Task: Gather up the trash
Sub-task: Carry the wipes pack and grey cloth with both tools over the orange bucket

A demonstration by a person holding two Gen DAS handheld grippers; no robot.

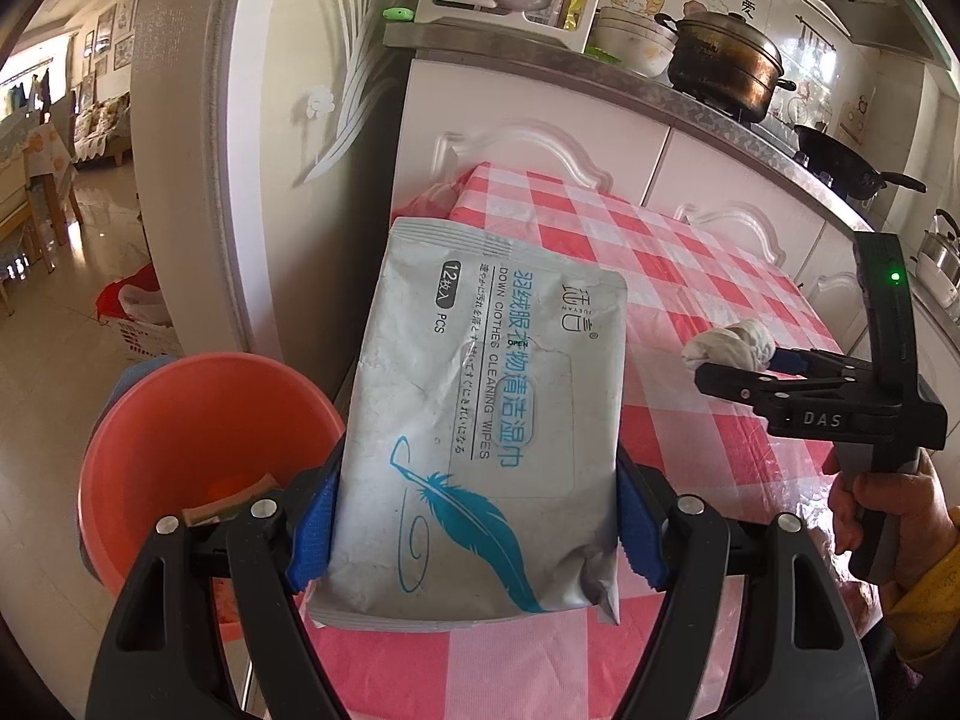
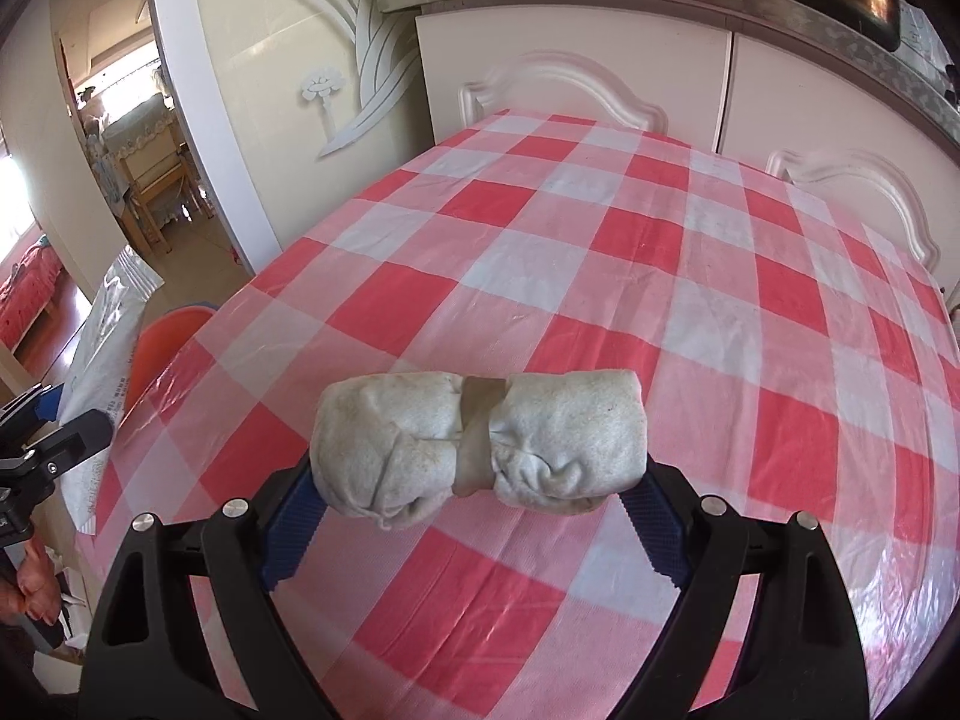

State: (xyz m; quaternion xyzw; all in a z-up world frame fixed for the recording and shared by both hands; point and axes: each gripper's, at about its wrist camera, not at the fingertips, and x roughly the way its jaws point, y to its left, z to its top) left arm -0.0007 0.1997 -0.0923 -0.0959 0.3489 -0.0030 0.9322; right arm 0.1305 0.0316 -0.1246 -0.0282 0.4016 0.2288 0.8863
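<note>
Both grippers grip: left gripper point(image 1: 474, 516) wipes pack point(image 1: 480, 414), hiding bucket point(image 1: 198, 450); right gripper point(image 2: 474, 516) cloth roll point(image 2: 480, 441).

The wipes packet point(image 1: 480, 420) covers the counter point(image 1: 690, 276) between and ahead of the fingers point(image 1: 312, 528), and its lower corners hide part of each blue pad. Left of the fingers, the orange basin point(image 1: 198, 438) is partly masked by the black frame, so what lies in its bottom cannot be made out. In the right wrist view the banded cloth roll point(image 2: 480, 438) hides both fingertips; the packet left of them is cut off behind the counter edge.
</note>
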